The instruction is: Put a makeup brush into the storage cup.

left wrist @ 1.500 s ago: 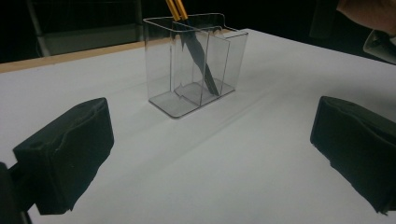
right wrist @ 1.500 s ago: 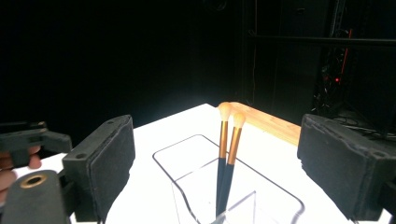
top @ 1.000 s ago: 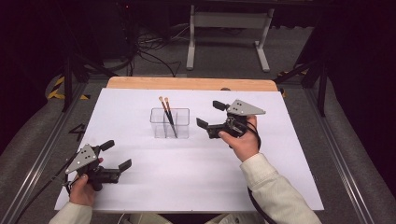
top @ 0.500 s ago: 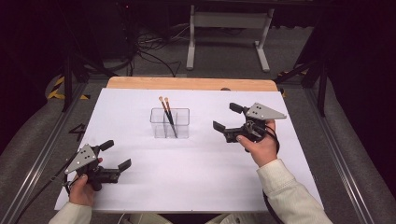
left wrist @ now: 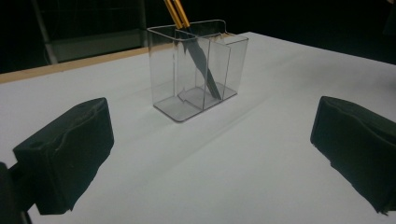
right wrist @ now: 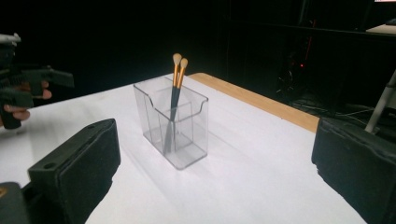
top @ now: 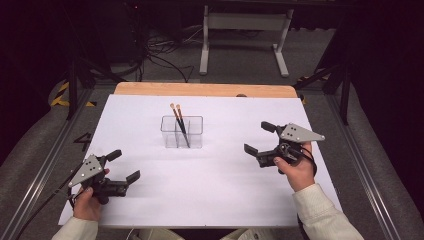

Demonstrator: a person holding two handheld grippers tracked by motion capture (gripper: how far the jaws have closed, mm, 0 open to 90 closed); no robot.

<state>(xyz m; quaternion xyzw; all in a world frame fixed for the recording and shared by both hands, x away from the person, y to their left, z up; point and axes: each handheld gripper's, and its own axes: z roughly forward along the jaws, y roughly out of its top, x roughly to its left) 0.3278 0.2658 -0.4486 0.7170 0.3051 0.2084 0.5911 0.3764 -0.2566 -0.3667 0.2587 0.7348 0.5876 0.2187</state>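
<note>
A clear divided plastic holder (top: 182, 132) stands upright on the white sheet, left of the table's centre. Two brushes (top: 178, 116) with gold ferrules and dark handles lean in it, bristles up. My left gripper (top: 125, 165) rests open near the front left corner, nothing between its fingers. In the left gripper view the holder (left wrist: 196, 70) and brushes (left wrist: 177, 11) stand well beyond the parted jaws. My right gripper (top: 258, 138) hovers open to the right of the holder, empty. The right gripper view has the holder (right wrist: 173, 123) and brushes (right wrist: 178, 74) ahead, apart from the jaws, with the left gripper (right wrist: 28, 84) far off.
A white sheet (top: 210, 200) covers the table, with a wooden strip (top: 205, 90) bare along the far edge. Behind the table stand a metal frame's legs (top: 204, 45) and cables (top: 160, 55) on the floor. Rails (top: 45, 165) run along both sides.
My right gripper has drawn back from the holder, moving right and toward the near edge, still open. The left gripper has stayed put.
</note>
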